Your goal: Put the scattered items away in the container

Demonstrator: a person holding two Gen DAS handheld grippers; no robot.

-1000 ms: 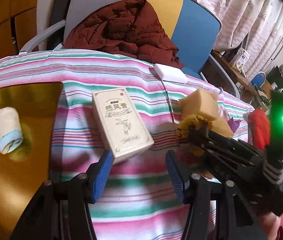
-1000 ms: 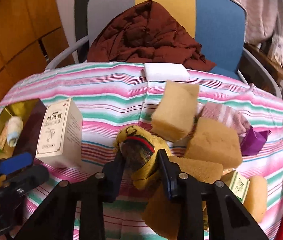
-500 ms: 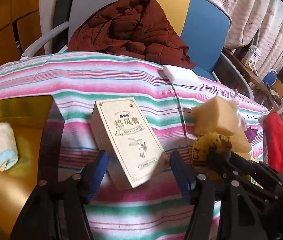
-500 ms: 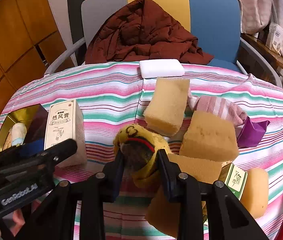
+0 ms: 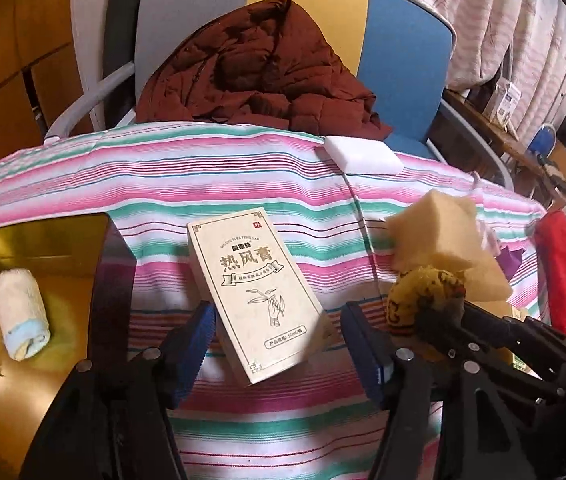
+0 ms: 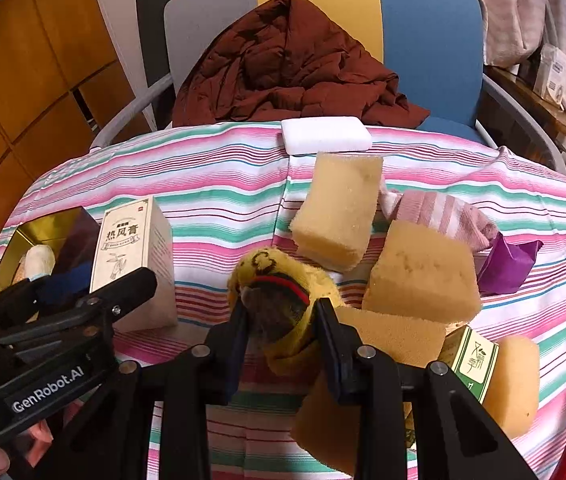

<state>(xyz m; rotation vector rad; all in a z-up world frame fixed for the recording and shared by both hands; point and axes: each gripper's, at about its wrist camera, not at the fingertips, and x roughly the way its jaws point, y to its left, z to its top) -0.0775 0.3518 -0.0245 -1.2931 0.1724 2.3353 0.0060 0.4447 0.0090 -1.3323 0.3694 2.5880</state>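
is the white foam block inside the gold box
No, the white foam block lies on the striped cloth at the far edge, away from the gold box.

Cream box [image 5: 257, 296] between the left tongs' [image 5: 279, 344] fingers: big black characters "热风膏" on its face, a line of small Latin capitals above them, too small to make out. Small red square mark at the top right corner. Bottom line ends in "50ml/盒". Hand-and-leaf drawing in the middle.

Left tongs' body, seen left of the right tongs [image 6: 281, 328]: white "GenRobot.AI" on black.

Green-labelled box [image 6: 469, 362], just right of the right tongs: green calligraphic characters on a cream panel, not legible.
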